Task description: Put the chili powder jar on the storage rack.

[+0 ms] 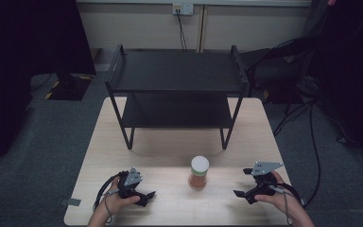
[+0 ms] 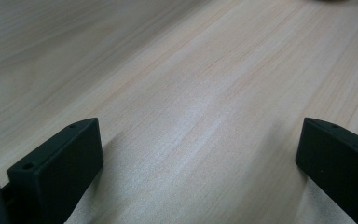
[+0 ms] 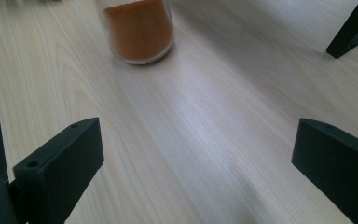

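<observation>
Spice jar [image 1: 199, 173] upright, lid up | between left gripper [image 1: 147, 195] and right gripper [image 1: 240, 193], both spread, empty | black shelf rack [image 1: 177, 75] behind, apart

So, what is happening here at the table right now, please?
A person sits at a wooden table with a two-jaw gripper in each hand. The left gripper and the right gripper both rest low near the table's front edge, jaws wide apart, holding nothing. Between them stands a clear jar of orange powder with a white lid, upright and untouched. Behind it, a black two-level shelf rack stands on the table, and nothing is on it. No handling has started yet.
</observation>
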Motion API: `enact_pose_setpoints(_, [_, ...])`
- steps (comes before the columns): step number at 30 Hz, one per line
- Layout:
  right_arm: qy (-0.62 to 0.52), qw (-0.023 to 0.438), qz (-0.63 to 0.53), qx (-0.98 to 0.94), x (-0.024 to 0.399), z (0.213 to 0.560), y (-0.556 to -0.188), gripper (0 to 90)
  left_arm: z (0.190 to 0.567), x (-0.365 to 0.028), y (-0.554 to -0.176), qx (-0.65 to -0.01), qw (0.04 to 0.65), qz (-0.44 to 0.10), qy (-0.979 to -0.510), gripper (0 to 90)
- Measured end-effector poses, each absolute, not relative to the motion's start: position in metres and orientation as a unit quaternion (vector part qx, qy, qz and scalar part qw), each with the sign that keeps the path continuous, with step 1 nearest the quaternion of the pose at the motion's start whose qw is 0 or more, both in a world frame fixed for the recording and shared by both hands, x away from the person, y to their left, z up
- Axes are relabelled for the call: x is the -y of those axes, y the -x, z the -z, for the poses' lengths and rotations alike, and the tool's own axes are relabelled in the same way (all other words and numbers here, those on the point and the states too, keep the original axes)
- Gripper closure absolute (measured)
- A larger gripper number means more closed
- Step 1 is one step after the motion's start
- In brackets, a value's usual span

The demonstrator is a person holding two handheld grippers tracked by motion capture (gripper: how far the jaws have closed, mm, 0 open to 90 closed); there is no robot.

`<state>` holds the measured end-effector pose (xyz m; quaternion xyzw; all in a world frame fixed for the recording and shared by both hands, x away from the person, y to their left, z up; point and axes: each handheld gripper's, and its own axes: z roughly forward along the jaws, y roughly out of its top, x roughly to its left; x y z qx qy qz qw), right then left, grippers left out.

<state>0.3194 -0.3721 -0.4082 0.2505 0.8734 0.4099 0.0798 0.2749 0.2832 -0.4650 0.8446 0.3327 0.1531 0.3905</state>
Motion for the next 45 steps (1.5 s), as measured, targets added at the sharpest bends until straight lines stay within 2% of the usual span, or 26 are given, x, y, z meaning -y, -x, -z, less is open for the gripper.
enact_pose_setpoints(19, [-0.230, 0.077, -0.412, -0.878, 0.357, 0.403, -0.323, 0.7, 0.464, -0.283, -0.274, -0.335, 0.389, -0.154, -0.844, 0.0])
enact_pose_setpoints(32, [-0.189, 0.078, -0.450, -0.869, 0.317, 0.395, -0.331, 1.3, 0.464, -0.281, -0.273, -0.339, 0.387, -0.156, -0.843, 0.0])
enact_pose_setpoints(45, [-0.177, 0.093, -0.479, -0.855, 0.281, 0.396, -0.342, 8.9, 0.464, -0.281, -0.272, -0.340, 0.388, -0.156, -0.842, 0.0])
